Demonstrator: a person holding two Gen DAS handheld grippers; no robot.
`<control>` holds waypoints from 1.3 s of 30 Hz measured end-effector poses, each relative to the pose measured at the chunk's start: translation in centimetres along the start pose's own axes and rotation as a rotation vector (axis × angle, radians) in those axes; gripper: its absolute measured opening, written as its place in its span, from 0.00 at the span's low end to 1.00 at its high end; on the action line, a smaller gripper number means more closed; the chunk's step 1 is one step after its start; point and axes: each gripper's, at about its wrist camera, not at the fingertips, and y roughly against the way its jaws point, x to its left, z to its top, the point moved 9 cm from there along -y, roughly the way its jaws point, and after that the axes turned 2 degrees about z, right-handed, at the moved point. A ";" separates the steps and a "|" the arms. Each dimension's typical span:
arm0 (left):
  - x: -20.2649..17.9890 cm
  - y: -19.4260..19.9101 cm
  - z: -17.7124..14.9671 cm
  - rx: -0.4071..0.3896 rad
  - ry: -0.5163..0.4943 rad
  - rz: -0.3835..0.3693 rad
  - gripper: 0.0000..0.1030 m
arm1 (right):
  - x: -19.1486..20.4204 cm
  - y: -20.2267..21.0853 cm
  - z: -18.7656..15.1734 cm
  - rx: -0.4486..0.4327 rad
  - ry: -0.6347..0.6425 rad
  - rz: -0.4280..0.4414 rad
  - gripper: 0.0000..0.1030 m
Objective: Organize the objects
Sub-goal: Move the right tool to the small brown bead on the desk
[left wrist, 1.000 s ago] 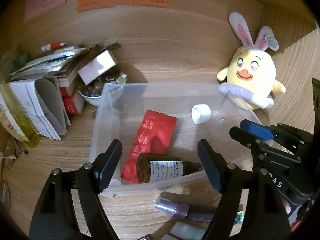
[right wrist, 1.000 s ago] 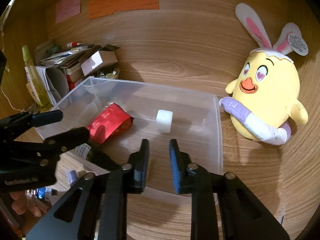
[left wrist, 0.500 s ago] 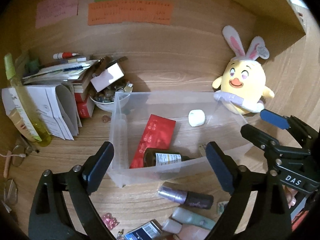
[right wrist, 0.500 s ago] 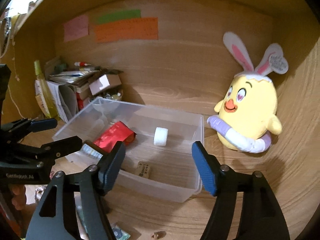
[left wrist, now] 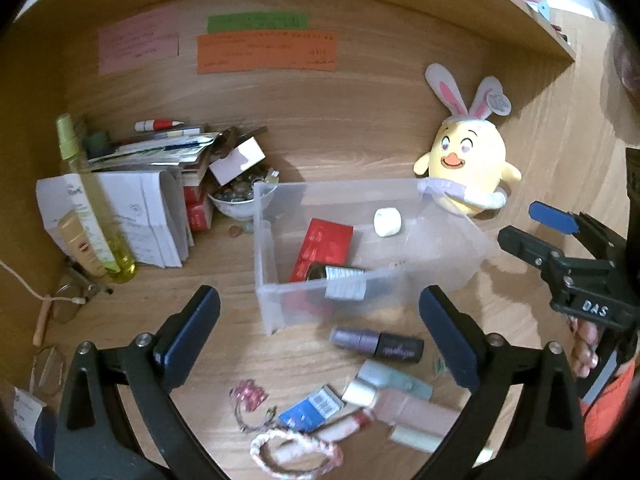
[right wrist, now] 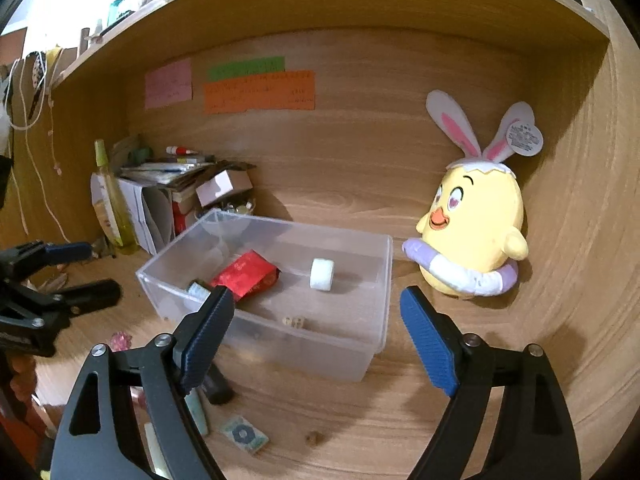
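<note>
A clear plastic bin (left wrist: pixel 276 308) (right wrist: pixel 372 340) stands on the wooden desk. In it lie a red packet (left wrist: pixel 322 246) (right wrist: pixel 246 276), a dark bottle with a white label (left wrist: pixel 340 280), a white roll (left wrist: pixel 387 222) (right wrist: pixel 322 274) and a small tan piece (right wrist: pixel 294 322). In front of the bin lie a purple-and-black tube (left wrist: pixel 376 344), pale tubes (left wrist: pixel 394 382), a blue packet (left wrist: pixel 310 408), a pink clip (left wrist: pixel 248 394) and a braided ring (left wrist: pixel 296 452). My left gripper (left wrist: pixel 320 336) is open and empty above these. My right gripper (right wrist: pixel 316 340) is open and empty before the bin.
A yellow plush chick with bunny ears (left wrist: pixel 466 176) (right wrist: pixel 476 236) sits right of the bin. Papers, boxes and a bowl of beads (left wrist: pixel 236 196) pile at back left with a yellow spray bottle (left wrist: pixel 94 208). Glasses (left wrist: pixel 68 300) lie at left. A small green packet (right wrist: pixel 244 436) lies on the desk.
Both grippers have pulled back from the bin and risen. The right gripper went from nearly shut to wide open, and a small tan piece now lies in the bin.
</note>
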 end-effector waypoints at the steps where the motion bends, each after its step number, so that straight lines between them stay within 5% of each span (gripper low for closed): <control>1: 0.1 0.2 -0.4 0.005 -0.007 0.004 0.98 | -0.1 0.1 -0.4 0.005 0.002 -0.004 0.81; 23: 5.1 -3.1 -8.2 0.180 0.042 0.085 0.98 | -1.5 -2.0 -9.5 0.215 0.014 -0.026 0.79; 26: 6.1 -3.7 -8.6 0.194 0.074 0.091 0.94 | -1.1 -2.7 -10.7 0.260 0.031 -0.009 0.63; 28: 6.5 -4.1 -9.1 0.222 0.090 0.085 0.77 | -0.7 -3.1 -11.5 0.295 0.039 0.006 0.47; 31: 6.6 -4.5 -9.7 0.250 0.106 0.084 0.71 | -0.4 -3.3 -11.9 0.311 0.043 0.016 0.38; 39: 5.8 -4.9 -10.1 0.270 0.060 0.097 0.71 | -0.1 -3.6 -12.6 0.346 0.048 0.055 0.16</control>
